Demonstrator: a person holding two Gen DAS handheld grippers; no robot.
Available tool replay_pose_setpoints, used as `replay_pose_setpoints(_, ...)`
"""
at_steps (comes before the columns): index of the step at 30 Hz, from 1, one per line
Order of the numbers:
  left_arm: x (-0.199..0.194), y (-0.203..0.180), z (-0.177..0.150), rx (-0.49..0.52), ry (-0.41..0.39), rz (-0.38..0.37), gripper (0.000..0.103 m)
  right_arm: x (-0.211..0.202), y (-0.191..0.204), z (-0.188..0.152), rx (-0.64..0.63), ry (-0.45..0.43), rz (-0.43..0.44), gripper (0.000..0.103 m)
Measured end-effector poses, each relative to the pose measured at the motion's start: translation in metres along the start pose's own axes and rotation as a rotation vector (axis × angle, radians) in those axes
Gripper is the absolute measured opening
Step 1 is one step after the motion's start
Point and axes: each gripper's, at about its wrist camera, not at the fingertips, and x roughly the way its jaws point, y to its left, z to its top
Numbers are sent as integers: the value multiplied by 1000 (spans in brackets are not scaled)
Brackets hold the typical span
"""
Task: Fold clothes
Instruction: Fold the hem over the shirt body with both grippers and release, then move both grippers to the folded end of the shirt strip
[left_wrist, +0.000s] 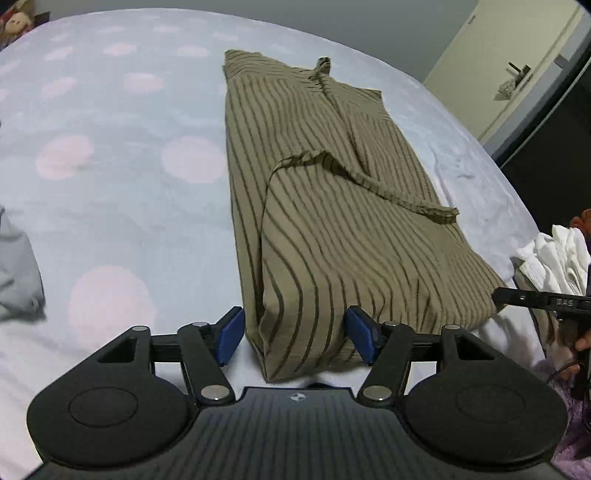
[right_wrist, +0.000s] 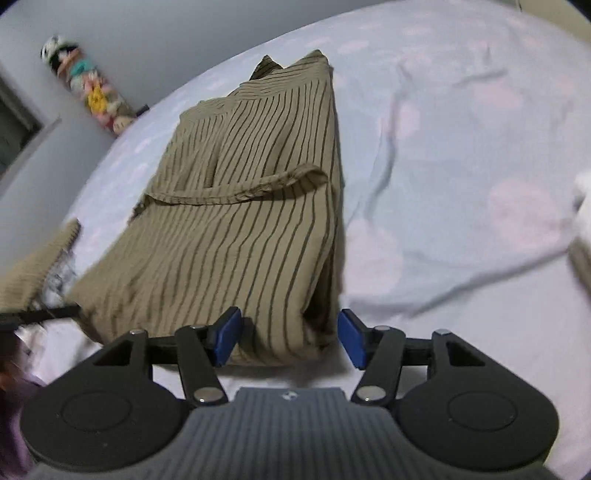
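Observation:
An olive-brown striped garment (left_wrist: 332, 206) lies folded lengthwise on the bed, with a sleeve laid across its top. It also shows in the right wrist view (right_wrist: 243, 221). My left gripper (left_wrist: 295, 334) is open, its blue pads on either side of the garment's near left corner. My right gripper (right_wrist: 290, 338) is open, its blue pads on either side of the near right corner. The cloth lies between the jaws but is not pinched. The tip of the right gripper (left_wrist: 539, 301) shows at the right edge of the left wrist view.
The bed sheet (left_wrist: 129, 166) is pale blue with pink dots. A grey cloth (left_wrist: 18, 273) lies at the left, white clothes (left_wrist: 557, 254) at the right edge. A stuffed toy (right_wrist: 92, 88) leans by the wall. A ribbed tan garment (right_wrist: 33, 266) lies at the left.

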Motion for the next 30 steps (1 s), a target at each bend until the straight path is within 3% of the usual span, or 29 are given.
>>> replay_pose_setpoints(2,6,0,-3,-8,6,-18,42,1,0,-4,11,3,13,50)
replay_pose_setpoints(3,9,0,-5,-13,16,-28,34,3,0,-5,13,9,13,35)
replay_pose_setpoints(4,13,1,-6,-18,25,-37,19,4,1,-7,15,15,14,21)
replay_pose_setpoints(5,16,1,-8,-24,38,-42,9,5,1,-9,15,24,4,17)
replay_pose_setpoints(8,26,7,-11,-52,102,-30,4,12,-2,-12,27,70,-55,12)
replay_pose_setpoints(11,37,14,-12,-84,164,-14,3,20,-4,-13,27,104,-97,9)
replay_pose_setpoints(15,36,17,-12,-116,177,6,4,20,-4,-13,18,99,-132,6)
replay_pose_setpoints(21,13,17,-15,-142,69,79,11,1,-11,-17,47,21,-219,8)
replay_pose_setpoints(25,-3,17,-18,-159,-12,130,15,-17,-14,-17,73,-82,-171,20)
replay_pose_setpoints(26,-8,16,-18,-161,-35,139,20,-20,-13,-17,67,-104,-159,33)
replay_pose_setpoints(27,-11,15,-18,-159,-66,136,22,-23,-12,-16,60,-124,-146,38)
replay_pose_setpoints(30,-17,10,-16,-143,-126,133,40,-22,-8,-16,33,-138,-106,44)
